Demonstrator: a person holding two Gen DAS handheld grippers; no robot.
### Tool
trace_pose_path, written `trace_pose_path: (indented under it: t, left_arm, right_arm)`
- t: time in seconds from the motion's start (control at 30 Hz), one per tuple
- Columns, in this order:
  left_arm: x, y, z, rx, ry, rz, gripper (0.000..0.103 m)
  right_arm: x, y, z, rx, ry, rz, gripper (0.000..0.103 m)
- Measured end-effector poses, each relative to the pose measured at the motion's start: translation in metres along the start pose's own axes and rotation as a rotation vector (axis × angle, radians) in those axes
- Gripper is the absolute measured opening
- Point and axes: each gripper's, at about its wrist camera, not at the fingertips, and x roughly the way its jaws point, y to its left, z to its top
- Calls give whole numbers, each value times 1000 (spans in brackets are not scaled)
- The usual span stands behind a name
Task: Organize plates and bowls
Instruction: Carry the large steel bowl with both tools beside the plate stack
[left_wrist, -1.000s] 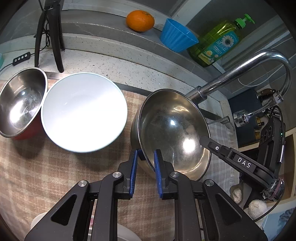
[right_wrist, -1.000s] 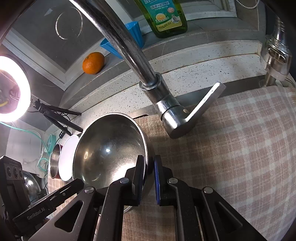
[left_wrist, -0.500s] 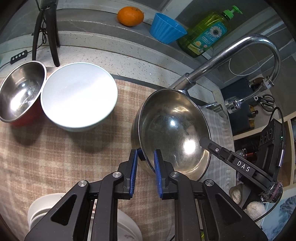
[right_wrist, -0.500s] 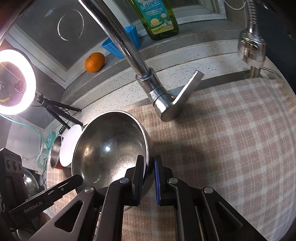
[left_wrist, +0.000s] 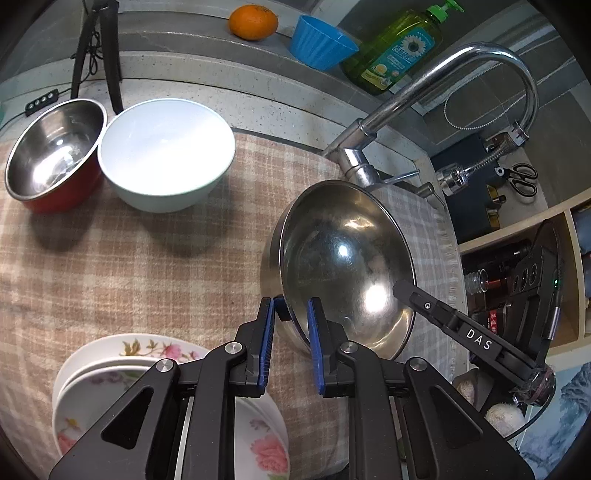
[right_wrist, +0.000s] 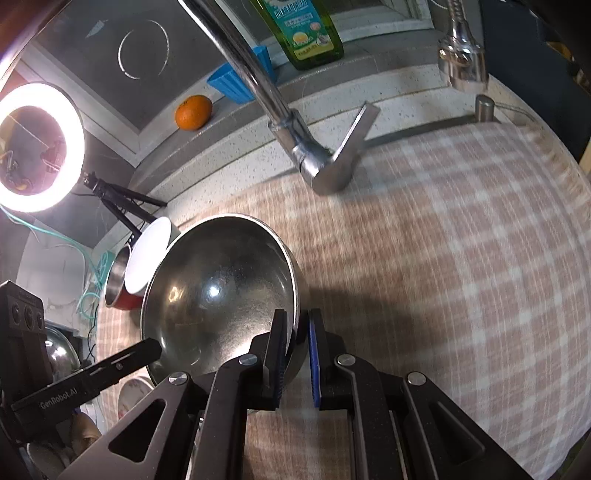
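Kitchen bench covered by a checked cloth (left_wrist: 147, 258), speckled ledge behind. Far left corner: red-sided steel bowl (left_wrist: 51, 155), touching a white bowl (left_wrist: 166, 155). Near edge: stacked floral plates (left_wrist: 110, 369). Right of centre, before the faucet (left_wrist: 406, 110): large steel bowl (left_wrist: 343, 266), tilted. Left gripper (left_wrist: 291, 317) pinches its near-left rim; right gripper (right_wrist: 297, 332) pinches the opposite rim.

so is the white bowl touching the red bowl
Touching. In the left wrist view the white bowl's rim meets the red bowl's rim with no gap visible.
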Motion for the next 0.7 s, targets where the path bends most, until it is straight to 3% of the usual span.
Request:
trace_pose_path:
  t: [0.7]
  left_arm:
    - [4,9,-21,13,42,20,16]
  right_arm:
    - [-5,0,-36,16,12,-7,11]
